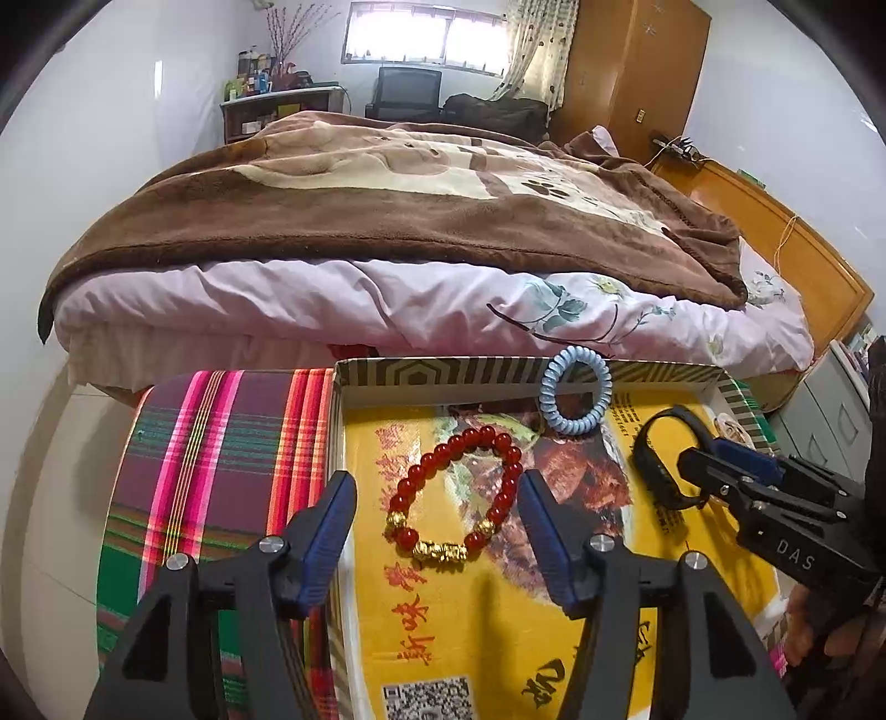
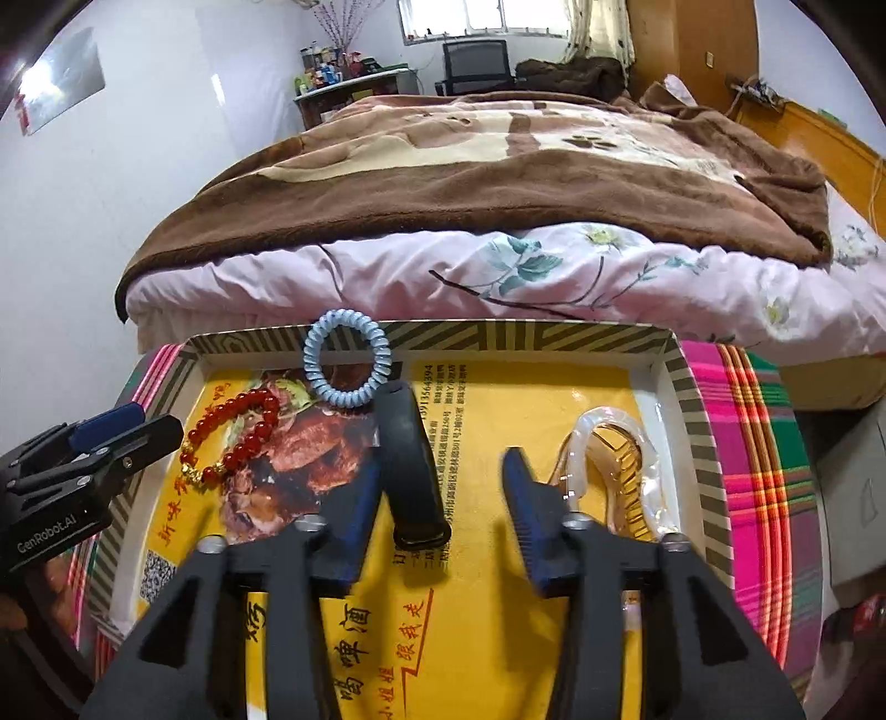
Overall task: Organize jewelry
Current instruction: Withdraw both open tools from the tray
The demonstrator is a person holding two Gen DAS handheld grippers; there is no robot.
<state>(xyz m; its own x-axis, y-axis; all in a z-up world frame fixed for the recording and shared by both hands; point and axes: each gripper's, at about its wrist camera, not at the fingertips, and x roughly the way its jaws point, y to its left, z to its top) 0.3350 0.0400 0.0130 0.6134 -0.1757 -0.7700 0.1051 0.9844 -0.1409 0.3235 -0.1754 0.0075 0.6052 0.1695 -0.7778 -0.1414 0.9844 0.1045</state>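
Overexposed window (image 1: 423, 36), strong fisheye warp

Left gripper (image 1: 437, 495) and right gripper (image 2: 443, 487) both agape, angled downward

One bracelet (image 1: 457, 493), one hair tie (image 1: 576, 390), one wristband (image 2: 412, 471)

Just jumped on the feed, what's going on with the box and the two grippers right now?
A person is sorting jewelry into a shallow cardboard box on a plaid cloth. The left gripper stands open around a red bead bracelet lying on the box floor; the pads are clear of it. The right gripper is open too, with a black wristband lying between its fingers. A blue coil hair tie leans on the far wall, and a clear hair claw lies at the right.
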